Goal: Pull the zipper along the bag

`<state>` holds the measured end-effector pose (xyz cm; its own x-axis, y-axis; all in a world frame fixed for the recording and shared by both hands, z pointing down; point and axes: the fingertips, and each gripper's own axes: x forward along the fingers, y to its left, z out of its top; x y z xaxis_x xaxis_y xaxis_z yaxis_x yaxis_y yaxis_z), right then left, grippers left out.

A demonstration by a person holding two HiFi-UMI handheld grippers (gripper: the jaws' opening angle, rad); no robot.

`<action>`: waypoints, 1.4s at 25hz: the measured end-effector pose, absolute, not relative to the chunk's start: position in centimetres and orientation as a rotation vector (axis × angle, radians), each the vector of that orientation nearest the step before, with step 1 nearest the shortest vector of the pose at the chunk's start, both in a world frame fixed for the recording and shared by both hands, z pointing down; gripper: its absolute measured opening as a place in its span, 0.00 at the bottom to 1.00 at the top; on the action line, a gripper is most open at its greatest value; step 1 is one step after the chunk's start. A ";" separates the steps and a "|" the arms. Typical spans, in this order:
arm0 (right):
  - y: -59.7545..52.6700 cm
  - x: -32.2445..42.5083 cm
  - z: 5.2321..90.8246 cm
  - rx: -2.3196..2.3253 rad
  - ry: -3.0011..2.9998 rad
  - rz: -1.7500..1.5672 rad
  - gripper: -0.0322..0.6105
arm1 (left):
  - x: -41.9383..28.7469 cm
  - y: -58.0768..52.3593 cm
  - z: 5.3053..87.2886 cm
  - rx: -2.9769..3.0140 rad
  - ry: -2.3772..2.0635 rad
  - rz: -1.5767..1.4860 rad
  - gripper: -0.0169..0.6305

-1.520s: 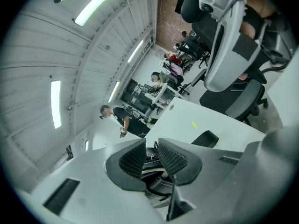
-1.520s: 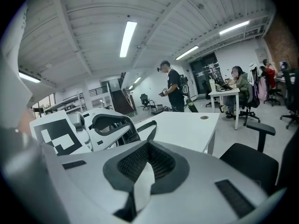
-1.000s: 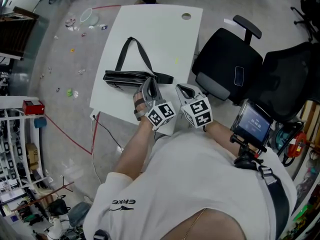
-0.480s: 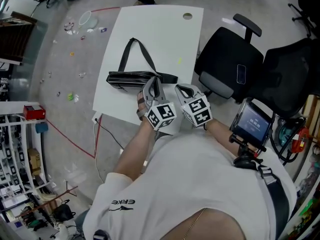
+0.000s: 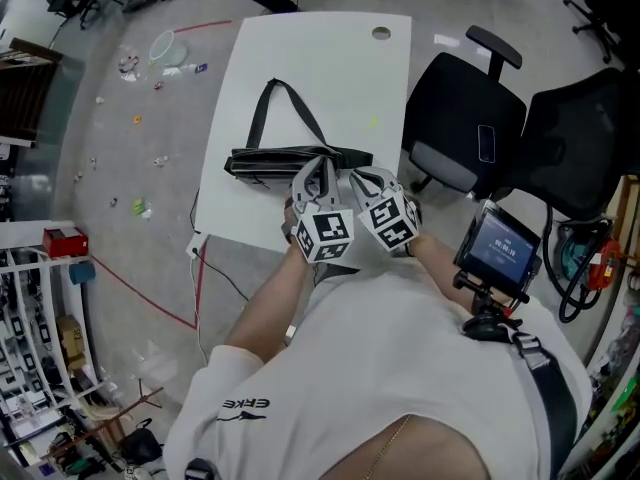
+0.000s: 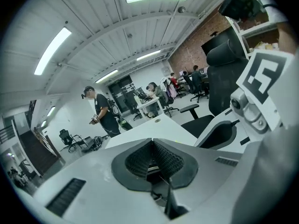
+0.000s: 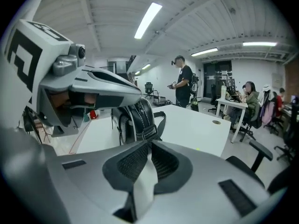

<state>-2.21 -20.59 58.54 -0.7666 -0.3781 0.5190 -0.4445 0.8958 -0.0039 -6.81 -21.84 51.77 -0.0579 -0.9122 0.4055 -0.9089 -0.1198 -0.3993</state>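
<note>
A flat black bag (image 5: 285,158) with a looped strap lies on the white table (image 5: 330,68). My left gripper (image 5: 318,165) sits on the bag's top edge near its right end. Its jaws have just been closing and its pads (image 6: 140,160) now meet on a thin dark zipper tab of the bag. My right gripper (image 5: 362,176) is close beside it, just short of the bag's right end. The right gripper (image 7: 149,144) is shut with nothing held, and white table shows through the gap below its pads. In the right gripper view the bag (image 7: 138,118) lies ahead, under the left gripper (image 7: 93,90).
Two black office chairs (image 5: 460,118) (image 5: 590,138) stand right of the table. A screen on a mount (image 5: 500,248) sits by my right arm. Shelves (image 5: 40,298) and a red cable (image 5: 140,268) are on the floor at left. A person (image 7: 183,85) stands beyond the table.
My right gripper has moved left, towards the bag and close beside the left gripper. The left gripper has stayed at the bag's right end and rolled a little.
</note>
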 end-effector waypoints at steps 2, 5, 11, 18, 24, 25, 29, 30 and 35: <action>-20.9 -1.8 59.0 0.602 -2.517 0.142 0.06 | -6.0 -22.2 51.7 -2.191 2.069 -0.915 0.05; -21.4 -1.4 59.5 0.610 -2.485 0.099 0.08 | -5.1 -22.7 51.5 -2.239 2.048 -0.887 0.05; -20.2 -3.2 60.1 0.672 -2.428 0.036 0.09 | -6.6 -21.6 51.3 -2.342 2.006 -0.827 0.05; -21.6 -2.6 60.7 0.752 -2.364 -0.049 0.09 | -6.0 -22.3 51.2 -2.463 1.942 -0.760 0.05; -19.9 -6.0 60.6 0.805 -2.256 -0.219 0.09 | -9.1 -20.1 50.6 -2.551 1.869 -0.715 0.05; -20.0 -5.9 60.6 0.818 -2.234 -0.243 0.09 | -9.1 -20.1 50.7 -2.569 1.859 -0.711 0.05; -21.2 -4.7 61.1 0.876 -2.157 -0.301 0.09 | -8.0 -20.6 51.4 -2.639 1.822 -0.714 0.05; -21.4 -4.5 61.2 0.885 -2.140 -0.316 0.09 | -7.7 -20.7 51.3 -2.650 1.808 -0.710 0.05; -22.0 -3.7 61.4 0.912 -2.098 -0.358 0.09 | -7.1 -21.4 51.0 -2.701 1.773 -0.680 0.05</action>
